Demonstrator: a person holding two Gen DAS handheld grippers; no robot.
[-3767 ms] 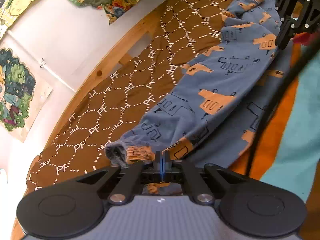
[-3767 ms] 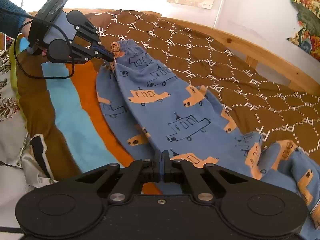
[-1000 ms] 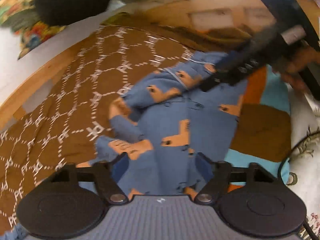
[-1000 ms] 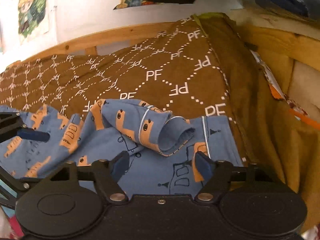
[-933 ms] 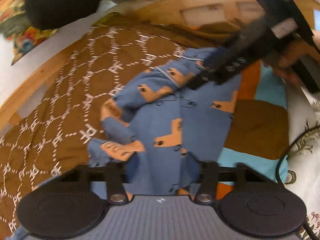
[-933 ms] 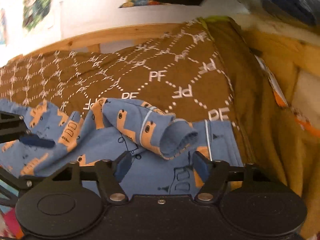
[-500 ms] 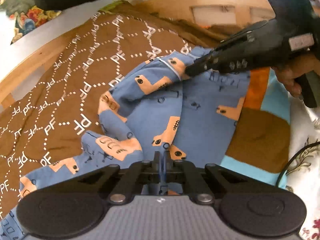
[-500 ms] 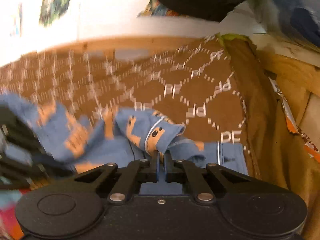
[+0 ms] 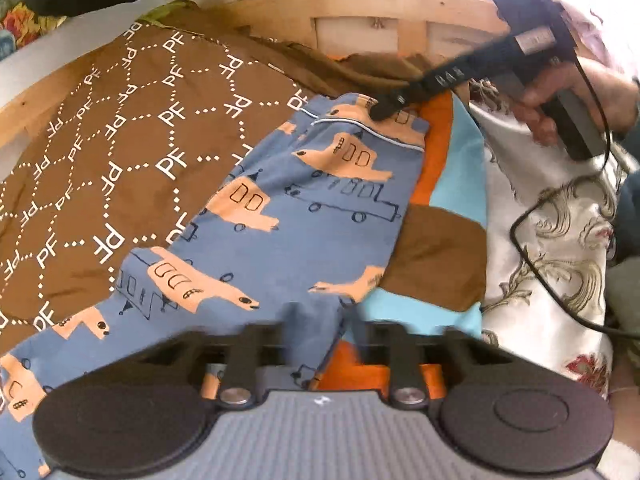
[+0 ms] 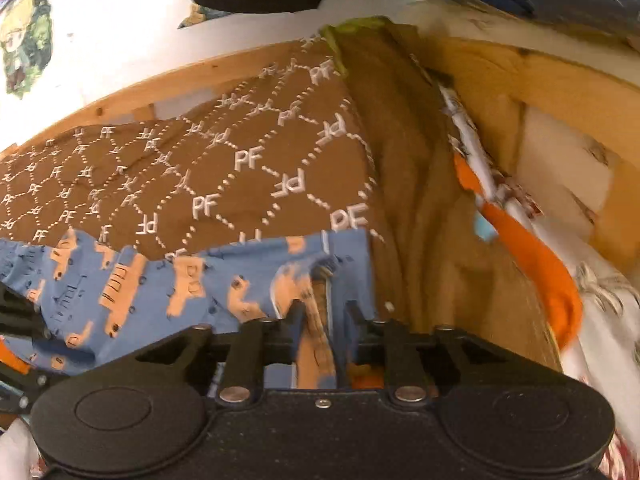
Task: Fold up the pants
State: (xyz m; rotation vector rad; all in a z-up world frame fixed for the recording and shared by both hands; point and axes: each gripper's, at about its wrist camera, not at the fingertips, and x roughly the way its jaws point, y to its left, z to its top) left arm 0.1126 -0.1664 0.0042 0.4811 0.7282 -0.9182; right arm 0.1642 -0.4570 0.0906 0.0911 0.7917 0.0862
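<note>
Brown quilted bedding (image 9: 120,128) printed with white letters covers the bed, a wooden frame (image 9: 360,4) runs along the far side, and a striped orange, teal and brown blanket (image 9: 436,240) lies to the right. On these lie the pants (image 9: 304,216), blue with orange vehicles, folded over into a long band.

That band's long axis is what matters to me: in my left view it runs from the near left, under my left fingers (image 9: 316,344), away to the far right, where my right fingers (image 9: 384,108) sit at the far end. So each hand is at one end, and the middle lies flat between us, nearer to neither.

My left fingers are opening, with blue cloth between them but, as far as I can judge, no longer pinched. My right fingers (image 10: 320,320) are opening too, over the piped edge of the pants (image 10: 168,288), which lies between them and looks loose.

The left view shows the whole length of the band and my right hand (image 9: 560,92) on its handle. The blurred right view shows only the end below it and the bedding (image 10: 200,184) beyond.
</note>
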